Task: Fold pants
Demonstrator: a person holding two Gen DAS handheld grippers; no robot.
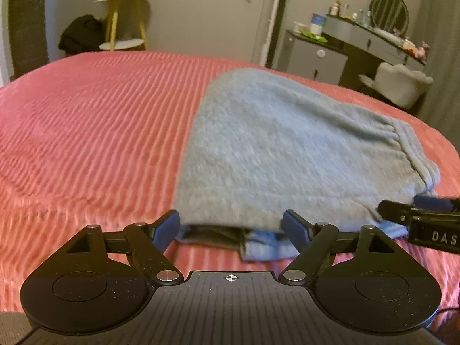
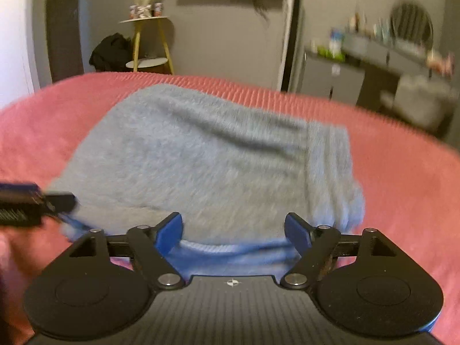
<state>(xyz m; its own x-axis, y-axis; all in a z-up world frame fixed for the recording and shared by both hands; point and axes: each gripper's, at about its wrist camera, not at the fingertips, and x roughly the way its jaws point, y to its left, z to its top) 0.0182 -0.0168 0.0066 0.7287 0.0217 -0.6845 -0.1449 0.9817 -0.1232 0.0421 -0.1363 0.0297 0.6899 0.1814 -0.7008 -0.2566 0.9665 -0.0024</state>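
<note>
Grey-blue fleece pants [image 1: 273,149] lie folded in a compact stack on a pink ribbed bedspread [image 1: 86,129]; the elastic waistband [image 1: 408,143] is at the right. They also show in the right wrist view [image 2: 201,166]. My left gripper [image 1: 231,227] is open at the near edge of the stack, holding nothing. My right gripper [image 2: 234,230] is open at the same near edge, further right, empty. Each gripper shows in the other's view, the right one [image 1: 417,215] and the left one [image 2: 37,204].
The bedspread [image 2: 402,187] extends left and right of the pants. Behind the bed are a yellow-legged side table [image 1: 123,23], a black bag [image 1: 80,34], a vanity desk [image 1: 359,43] with a round mirror, and a white chair [image 1: 402,83].
</note>
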